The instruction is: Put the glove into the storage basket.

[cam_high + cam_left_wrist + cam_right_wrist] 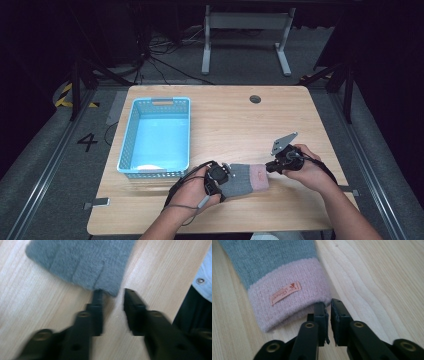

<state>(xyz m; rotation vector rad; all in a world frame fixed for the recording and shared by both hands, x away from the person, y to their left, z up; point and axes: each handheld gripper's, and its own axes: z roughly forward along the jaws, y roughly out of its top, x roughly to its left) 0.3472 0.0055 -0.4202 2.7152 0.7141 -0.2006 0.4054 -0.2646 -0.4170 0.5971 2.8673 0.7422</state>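
Glove (pixel 245 180): flat on the table's (pixel 225 120) near edge, right of the blue basket (pixel 156 135).
Left gripper (pixel 112 296): jaws spread, fingertip end just clear.
Right gripper (pixel 327 305): narrowly parted at the pink cuff (pixel 287 302), gripping nothing.
Advice: back both off level, avoiding snags.

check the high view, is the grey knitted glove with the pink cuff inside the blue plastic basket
No, the grey knitted glove lies flat on the wooden table, beside the blue plastic basket.

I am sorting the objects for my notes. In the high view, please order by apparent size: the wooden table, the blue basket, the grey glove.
1. wooden table, by far the largest.
2. blue basket, clearly smaller than the table.
3. grey glove, with pink cuff, the smallest; partly hidden by the left gripper.
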